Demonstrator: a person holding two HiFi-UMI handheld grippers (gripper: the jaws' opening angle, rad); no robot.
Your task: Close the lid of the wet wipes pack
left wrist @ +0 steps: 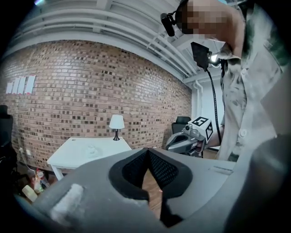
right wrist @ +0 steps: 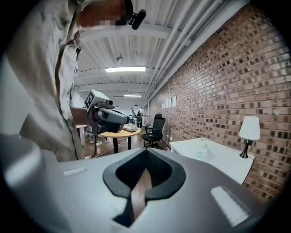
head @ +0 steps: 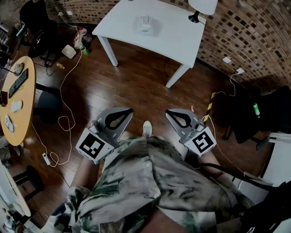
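Head view gives us the whole layout: we stand on the wooden floor [head: 136,86], well back from the white counter [head: 175,34], and hold both tongs low against the body.

At the left, the left tongs [head: 128,111] have their jaws pressed together with nothing between them. The left gripper view confirms it, with the dark pads meeting at the tip around an empty hollow. These tongs are toed inward, so in that view the wet wipes pack [left wrist: 92,149] sits far off on the counter, to the left of the line along the jaws.

In the middle of the head view, the pack lies about midway across the counter top. It is well in from the near edge and well apart from the lamp [head: 200,7] at the far right corner. It is almost straight ahead of us, between the two tongs, so we judge neither hand clearly nearer. The pack is too small for us to tell its long axis or whether the lid stands up.

At the right, the right tongs [head: 169,112] are also pressed together and empty. They too are toed inward, so their own view puts the pack to the right of the jaws. We judge that the floor between us and the counter has to be crossed before either tongs can reach the lid.
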